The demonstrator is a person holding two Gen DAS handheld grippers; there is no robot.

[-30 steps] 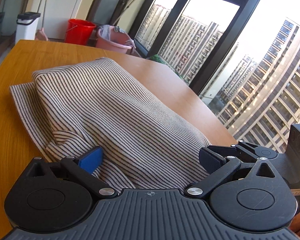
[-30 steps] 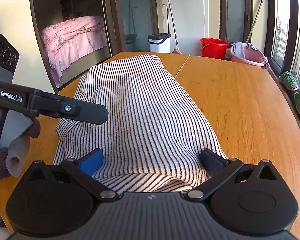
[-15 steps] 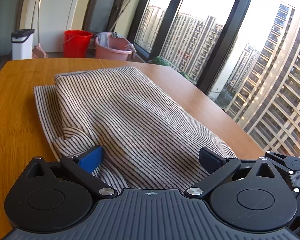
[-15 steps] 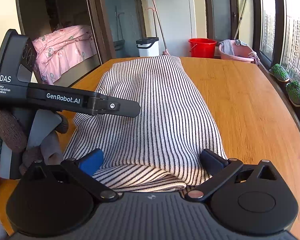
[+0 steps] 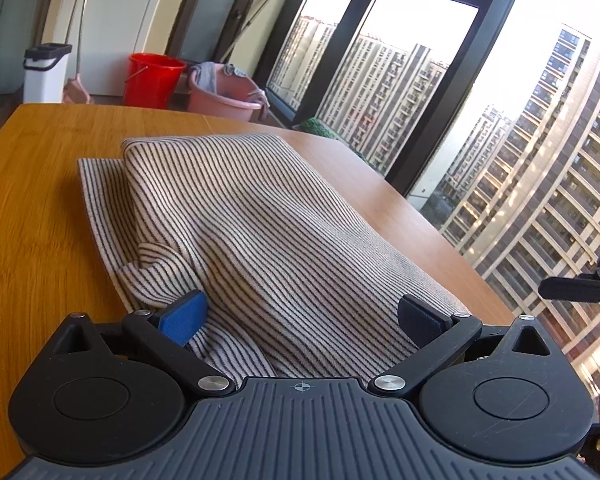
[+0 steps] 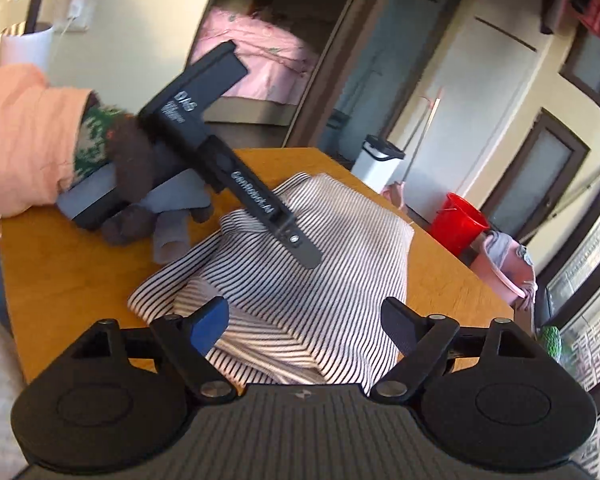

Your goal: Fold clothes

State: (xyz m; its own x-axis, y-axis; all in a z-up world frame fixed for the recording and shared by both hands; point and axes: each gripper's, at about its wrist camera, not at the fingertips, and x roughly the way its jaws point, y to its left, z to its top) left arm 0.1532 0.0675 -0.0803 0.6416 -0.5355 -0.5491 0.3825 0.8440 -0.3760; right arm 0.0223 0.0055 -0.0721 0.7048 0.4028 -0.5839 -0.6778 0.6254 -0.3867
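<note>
A folded cream cloth with thin dark stripes (image 5: 260, 232) lies lengthwise on the wooden table (image 5: 40, 200). Its near end is bunched between the wide-apart fingers of my left gripper (image 5: 302, 318), which is open. In the right wrist view the same cloth (image 6: 332, 256) runs away from my right gripper (image 6: 305, 325). Its jaws are closing, with the cloth's layered near edge between them and the pads still apart from the fabric. A hand in a brown glove (image 6: 136, 184) holds the left tool over the cloth's left side.
A white bin (image 5: 44, 72), a red bucket (image 5: 152, 80) and a pink basin (image 5: 224, 92) stand on the floor beyond the table's far end. Tall windows (image 5: 400, 100) run along the right. The table's right edge (image 5: 440, 232) lies close to the cloth.
The right wrist view has tilted and risen, and the right gripper's fingers stand closer together. The left gripper has hardly moved, with the cloth still between its fingers.
</note>
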